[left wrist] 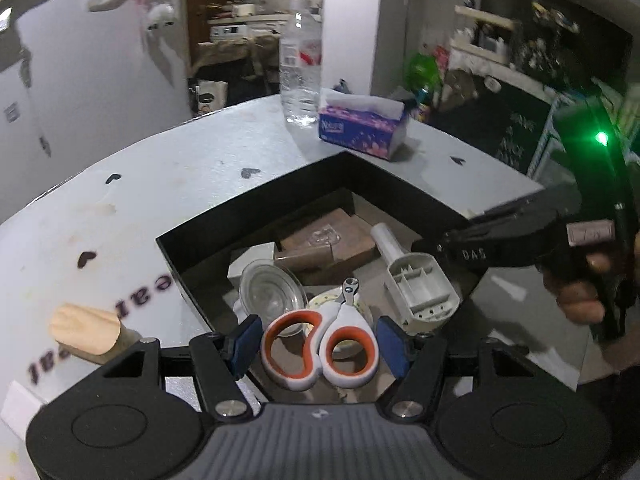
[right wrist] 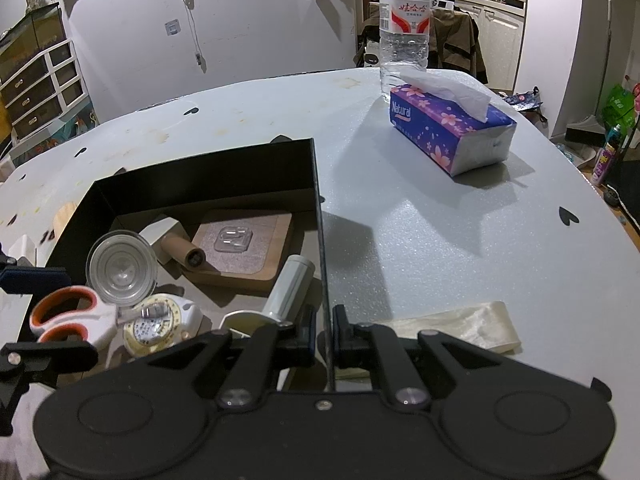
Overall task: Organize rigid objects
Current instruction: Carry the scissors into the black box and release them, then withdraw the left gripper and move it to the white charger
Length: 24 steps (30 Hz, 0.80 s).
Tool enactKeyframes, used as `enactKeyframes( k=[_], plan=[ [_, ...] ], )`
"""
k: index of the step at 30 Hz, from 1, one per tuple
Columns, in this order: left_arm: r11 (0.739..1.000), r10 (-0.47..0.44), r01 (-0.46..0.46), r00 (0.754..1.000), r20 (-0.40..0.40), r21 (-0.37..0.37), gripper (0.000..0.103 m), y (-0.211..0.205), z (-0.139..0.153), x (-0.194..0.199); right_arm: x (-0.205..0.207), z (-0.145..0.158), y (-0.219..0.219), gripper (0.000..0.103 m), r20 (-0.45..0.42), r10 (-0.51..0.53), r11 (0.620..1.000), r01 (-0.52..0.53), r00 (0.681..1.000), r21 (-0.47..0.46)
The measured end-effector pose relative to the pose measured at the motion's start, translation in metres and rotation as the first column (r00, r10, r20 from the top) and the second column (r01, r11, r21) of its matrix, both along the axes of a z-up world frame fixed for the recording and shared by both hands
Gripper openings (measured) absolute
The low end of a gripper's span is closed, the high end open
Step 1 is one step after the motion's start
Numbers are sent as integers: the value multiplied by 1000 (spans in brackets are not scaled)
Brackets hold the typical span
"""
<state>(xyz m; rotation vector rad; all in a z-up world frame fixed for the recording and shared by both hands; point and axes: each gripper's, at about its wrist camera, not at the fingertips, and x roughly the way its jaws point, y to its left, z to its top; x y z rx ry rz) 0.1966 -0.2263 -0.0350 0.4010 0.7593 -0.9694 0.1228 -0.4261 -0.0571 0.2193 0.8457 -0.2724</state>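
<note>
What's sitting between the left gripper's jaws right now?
The orange-and-white scissors, handles toward the camera, lie between the blue pads of the left gripper inside the black box, as the left wrist view shows.

Scissors (left wrist: 320,348) with white-and-orange handles sit between blue pads at 6 o'clock over the black box (left wrist: 256,200). Inside lie a clear lid (left wrist: 272,294) at 9, a grey plastic piece (left wrist: 420,284) (hollow, ribbed) at 3, and a wooden board (right wrist: 244,248) at 12.

Black box (right wrist: 208,172) interior crowded: scissors (left wrist: 320,344), clear lid (right wrist: 122,266), white cylinder (right wrist: 290,284), wooden block (right wrist: 244,248) cover floor. Upright walls limit entry to top. Table (right wrist: 420,232) right of box open. Water bottle (right wrist: 404,28), tissue pack (right wrist: 452,128) obstruct far edge.
</note>
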Motion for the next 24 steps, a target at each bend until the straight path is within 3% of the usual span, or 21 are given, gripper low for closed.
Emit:
enactKeyframes(
  k=[6, 17, 24],
  plan=[
    [1000, -22, 22, 999, -26, -16, 70, 6, 2, -4, 2, -1, 2, 9, -3, 3, 1000, -3, 1000, -2],
    [1000, -6, 5, 998, -61, -18, 74, 8, 10, -3, 2, -1, 2, 10, -3, 3, 1000, -3, 1000, -1],
    [999, -19, 17, 997, -81, -29, 86, 8, 12, -8, 2, -1, 1, 10, -3, 3, 1000, -3, 1000, -2]
  ],
)
